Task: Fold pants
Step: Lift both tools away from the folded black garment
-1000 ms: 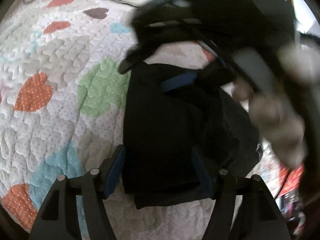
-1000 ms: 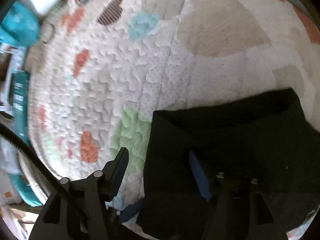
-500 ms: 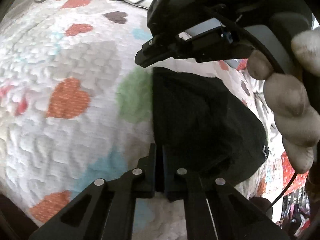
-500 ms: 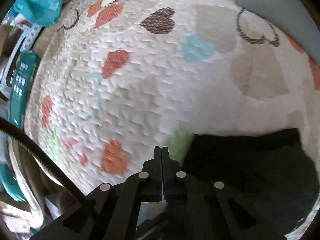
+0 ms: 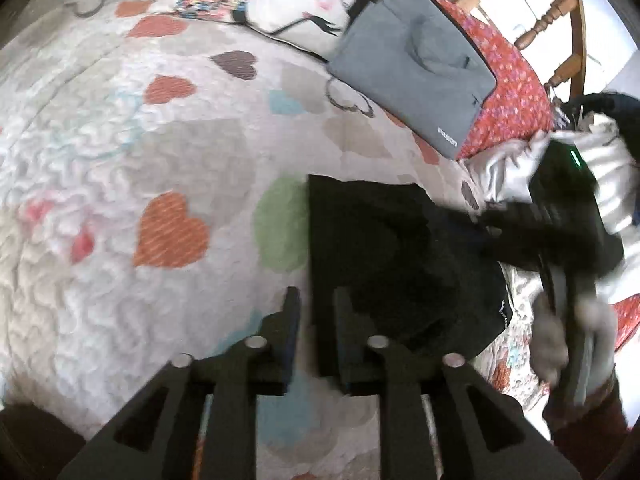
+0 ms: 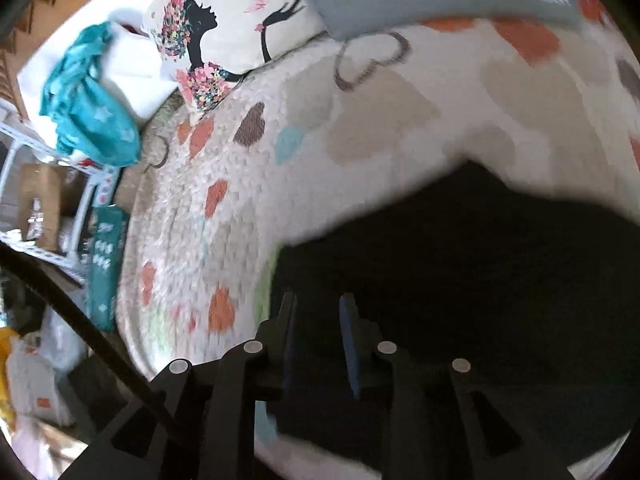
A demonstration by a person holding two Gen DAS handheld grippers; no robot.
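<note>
With the pants (image 5: pixel 400 264) lying as a folded bundle on the bed (image 5: pixel 120 184), both the left gripper (image 5: pixel 316 304) and right gripper (image 6: pixel 316 312) sit slightly parted and empty; only tidying seems left.

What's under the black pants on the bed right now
The black pants lie folded on the heart-patterned quilt. A green heart patch pokes out at their left edge. Whatever part of the quilt lies beneath the pants is covered and cannot be seen.
</note>
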